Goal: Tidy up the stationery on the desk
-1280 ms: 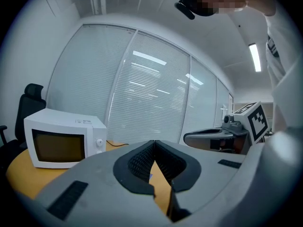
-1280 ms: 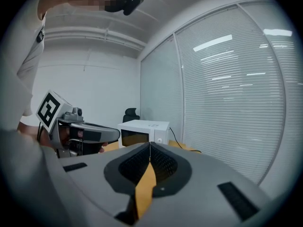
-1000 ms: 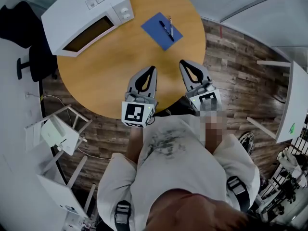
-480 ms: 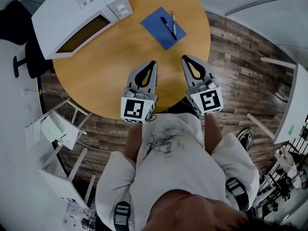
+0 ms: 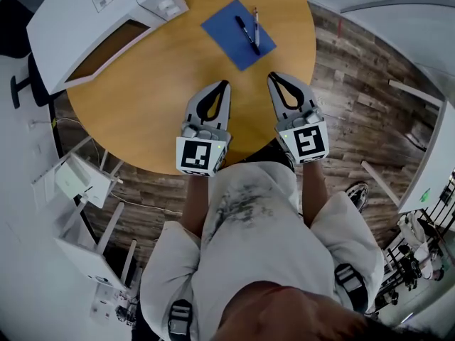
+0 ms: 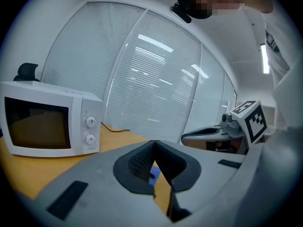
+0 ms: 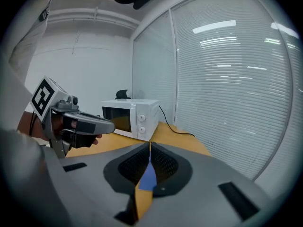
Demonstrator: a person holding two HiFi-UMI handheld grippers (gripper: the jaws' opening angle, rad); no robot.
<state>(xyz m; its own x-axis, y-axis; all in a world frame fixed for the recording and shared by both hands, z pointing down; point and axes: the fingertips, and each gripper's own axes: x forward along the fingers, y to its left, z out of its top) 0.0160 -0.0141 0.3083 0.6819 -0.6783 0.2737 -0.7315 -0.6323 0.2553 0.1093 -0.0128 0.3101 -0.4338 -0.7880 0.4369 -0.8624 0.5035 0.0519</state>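
Pens: a black pen point(image 5: 246, 34) and a thinner pale pen point(image 5: 256, 27) lie side by side on the right part of the blue notebook point(image 5: 224, 28), both pointing roughly away from me.
Blue notebook: flat on the round wooden table point(image 5: 149, 98), on the side far from me, set cornerwise to me.
My right gripper point(image 5: 272, 77): on my side of the notebook, its tip near the notebook's nearest corner but not touching it. The jaws are pressed together at the tips and hold nothing; in the right gripper view, a sliver of blue shows through the slit below the tips.
My left gripper point(image 5: 225, 84): also on my side of the notebook, left of the right gripper and beside it, pointing towards the notebook. The jaws meet at the tips with nothing between them.
Microwave point(image 5: 85, 16): left of the notebook on the same table, well apart from it, door shut.
Window blinds point(image 6: 156, 74): beyond the notebook, behind the table.
White rack point(image 5: 78, 183): on the wooden floor point(image 5: 355, 105), far left of the notebook, off the table.
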